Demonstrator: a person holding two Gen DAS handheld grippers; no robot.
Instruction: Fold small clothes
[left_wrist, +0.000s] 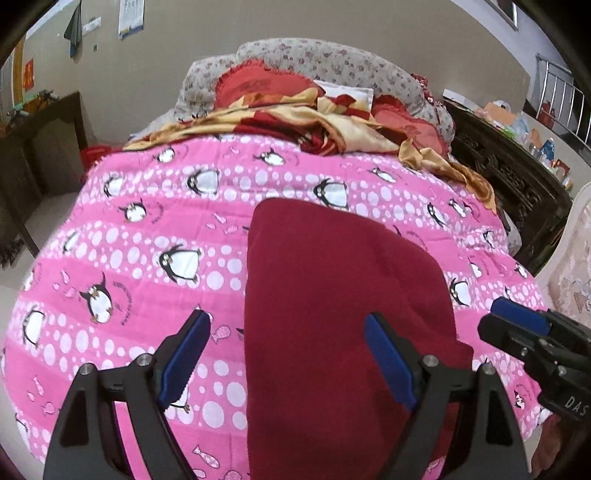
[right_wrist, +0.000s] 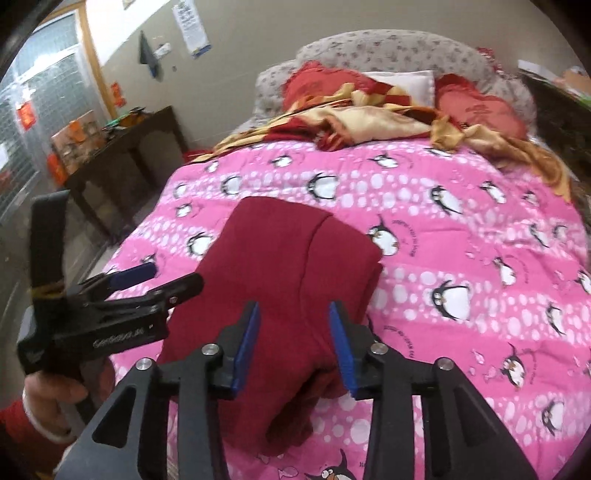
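Observation:
A dark red garment (left_wrist: 332, 295) (right_wrist: 295, 251) lies folded into a long strip on the pink penguin quilt (left_wrist: 147, 240) (right_wrist: 461, 240). My left gripper (left_wrist: 286, 319) hangs above the strip's left edge with its blue pads wide apart and nothing between them. In the right wrist view the left gripper (right_wrist: 166, 280) shows at the left, held by a hand (right_wrist: 48, 398) with a red sleeve. My right gripper (right_wrist: 294, 306) stands open over the near part of the garment, its pads clear of the cloth below. The right gripper (left_wrist: 517, 317) also appears at the right edge of the left wrist view.
A crumpled red and gold blanket (left_wrist: 314, 118) and red pillows lie at the head of the bed by a floral headboard (left_wrist: 332, 59). A dark wooden table (right_wrist: 122, 155) stands left of the bed. Dark carved furniture (left_wrist: 509, 177) lines its right side.

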